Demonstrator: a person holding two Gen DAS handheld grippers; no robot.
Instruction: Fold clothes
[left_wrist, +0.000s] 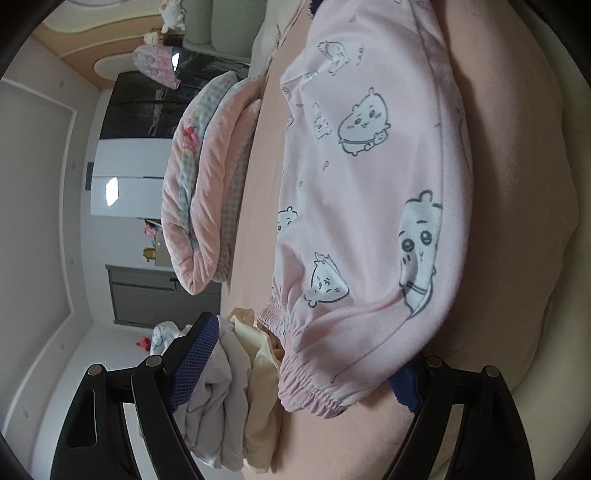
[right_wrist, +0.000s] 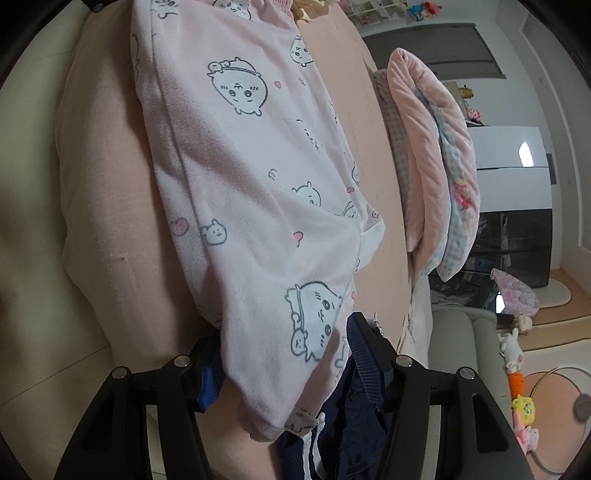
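A bed with a peach-pink sheet (left_wrist: 517, 184) carries everything. Pink pyjama trousers (left_wrist: 369, 184) printed with cartoon animals lie stretched along it. A folded pink quilt (left_wrist: 207, 192) lies on the far side. Pale crumpled clothes (left_wrist: 236, 398) lie at one end, and a dark navy garment (right_wrist: 354, 424) at the other.

Pale pink pajama pants (left_wrist: 369, 192) with white cartoon animals, peach-pink sheet (left_wrist: 517, 184)

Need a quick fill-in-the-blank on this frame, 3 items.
1. The cartoon-print pyjama trousers are ____ in colour.
2. They lie on a ____ with a peach sheet.
3. By the right gripper, beside the trousers, sits a dark ____ garment.
Missing: pink; bed; blue.
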